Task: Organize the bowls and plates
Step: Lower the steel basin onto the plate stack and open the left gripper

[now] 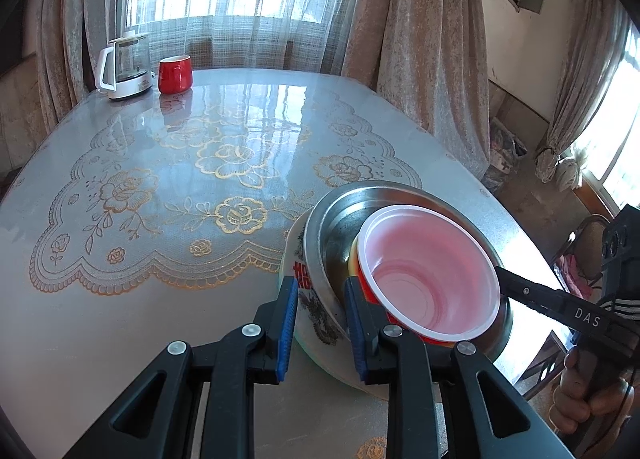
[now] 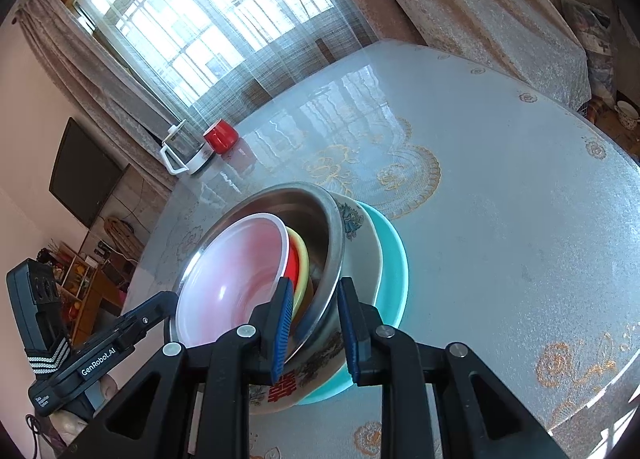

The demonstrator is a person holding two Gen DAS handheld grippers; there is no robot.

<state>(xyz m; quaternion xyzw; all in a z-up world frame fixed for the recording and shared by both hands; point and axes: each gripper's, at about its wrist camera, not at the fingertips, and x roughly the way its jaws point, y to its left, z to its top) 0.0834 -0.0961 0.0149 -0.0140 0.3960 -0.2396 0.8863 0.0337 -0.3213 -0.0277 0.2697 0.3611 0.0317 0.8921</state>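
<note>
Here, in your left wrist view, the left gripper (image 1: pixel 320 323) straddles the near rim of the nested stack: steel bowl (image 1: pixel 340 227) inside a porcelain bowl (image 1: pixel 316 319), red cup (image 1: pixel 432 271) on top, near the table (image 1: pixel 160 299) edge. The pads seem to pinch, though I cannot tell.

In the right view, your right gripper (image 2: pixel 314 329) likewise brackets the rims above a teal plate (image 2: pixel 394 263). Heavy, slippery, breakable: grip both rims.

Table (image 1: pixel 160 319) w/ lace-print cover: teal plate (image 2: pixel 394 271) under bowl stack, kettle (image 1: pixel 126 67), red mug (image 1: pixel 175 74).
</note>
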